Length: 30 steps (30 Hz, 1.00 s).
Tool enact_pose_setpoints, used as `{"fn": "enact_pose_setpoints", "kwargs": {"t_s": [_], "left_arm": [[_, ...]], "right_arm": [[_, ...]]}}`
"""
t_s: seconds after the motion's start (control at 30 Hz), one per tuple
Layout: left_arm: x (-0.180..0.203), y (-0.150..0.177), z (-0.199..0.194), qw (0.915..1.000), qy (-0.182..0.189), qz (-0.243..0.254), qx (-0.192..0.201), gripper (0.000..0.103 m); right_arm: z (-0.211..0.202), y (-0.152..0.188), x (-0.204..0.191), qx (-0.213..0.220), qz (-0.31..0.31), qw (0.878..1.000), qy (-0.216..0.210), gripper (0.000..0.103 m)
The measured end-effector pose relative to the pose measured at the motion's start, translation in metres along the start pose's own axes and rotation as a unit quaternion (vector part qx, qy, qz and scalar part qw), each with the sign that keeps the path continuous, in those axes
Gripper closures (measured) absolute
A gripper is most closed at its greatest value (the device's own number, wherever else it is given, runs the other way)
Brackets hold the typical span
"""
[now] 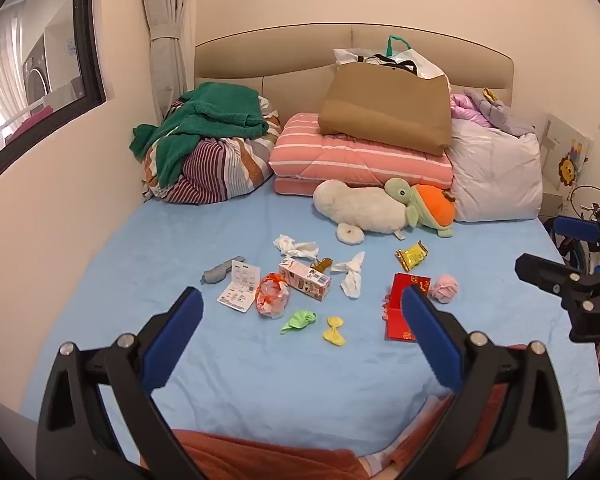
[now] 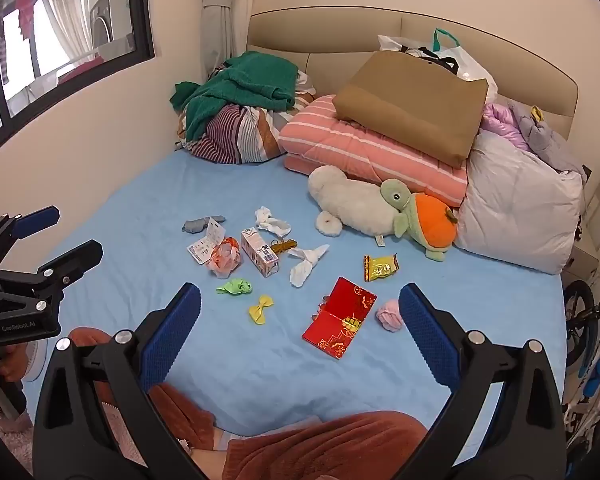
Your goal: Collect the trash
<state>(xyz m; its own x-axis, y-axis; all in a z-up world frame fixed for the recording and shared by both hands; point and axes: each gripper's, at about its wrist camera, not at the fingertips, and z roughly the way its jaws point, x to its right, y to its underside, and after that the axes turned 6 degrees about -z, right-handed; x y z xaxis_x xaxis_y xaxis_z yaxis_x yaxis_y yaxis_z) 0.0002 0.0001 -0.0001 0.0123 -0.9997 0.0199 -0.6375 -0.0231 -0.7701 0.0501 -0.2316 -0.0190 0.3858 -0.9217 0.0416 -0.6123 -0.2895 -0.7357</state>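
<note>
I hold my left claw (image 1: 302,322) and right claw (image 2: 300,314) released and empty above the blue bed (image 1: 228,376). Trash lies scattered mid-bed: tissues (image 1: 296,246), a small carton (image 1: 305,279), a red envelope (image 2: 339,323). Nothing collected yet, I judge.

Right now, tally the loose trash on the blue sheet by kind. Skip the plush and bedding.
Crumpled white tissues: 2
Wrappers (orange-white, green, yellow bow, gold): 4
Small carton: 1
Leaflet: 1
Red envelope: 1
Pink wad: 1
Grey wad: 1
Total: 11
</note>
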Motion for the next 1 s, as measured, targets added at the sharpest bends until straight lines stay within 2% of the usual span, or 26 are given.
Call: {"fn": "enact_pose_setpoints", "kwargs": {"t_s": [0.2, 0.27, 0.37, 1.0], "left_arm": [[-0.009, 0.005, 0.006, 0.9999, 0.01, 0.0, -0.005, 0.004], [0.001, 0.005, 0.002, 0.9999, -0.004, 0.009, -0.002, 0.004], [0.002, 0.004, 0.002, 0.9999, -0.005, 0.01, -0.003, 0.004], [0.003, 0.0, -0.001, 0.9999, -0.004, 0.01, -0.004, 0.004]], "right_arm": [[-0.001, -0.001, -0.001, 0.0, -0.003, 1.0, 0.003, 0.007], [-0.001, -0.001, -0.001, -0.001, -0.002, 1.0, 0.002, 0.007], [-0.001, -0.001, -0.001, -0.001, -0.002, 1.0, 0.002, 0.007], [-0.004, -0.001, 0.0, 0.003, -0.002, 1.0, 0.002, 0.007]]}}
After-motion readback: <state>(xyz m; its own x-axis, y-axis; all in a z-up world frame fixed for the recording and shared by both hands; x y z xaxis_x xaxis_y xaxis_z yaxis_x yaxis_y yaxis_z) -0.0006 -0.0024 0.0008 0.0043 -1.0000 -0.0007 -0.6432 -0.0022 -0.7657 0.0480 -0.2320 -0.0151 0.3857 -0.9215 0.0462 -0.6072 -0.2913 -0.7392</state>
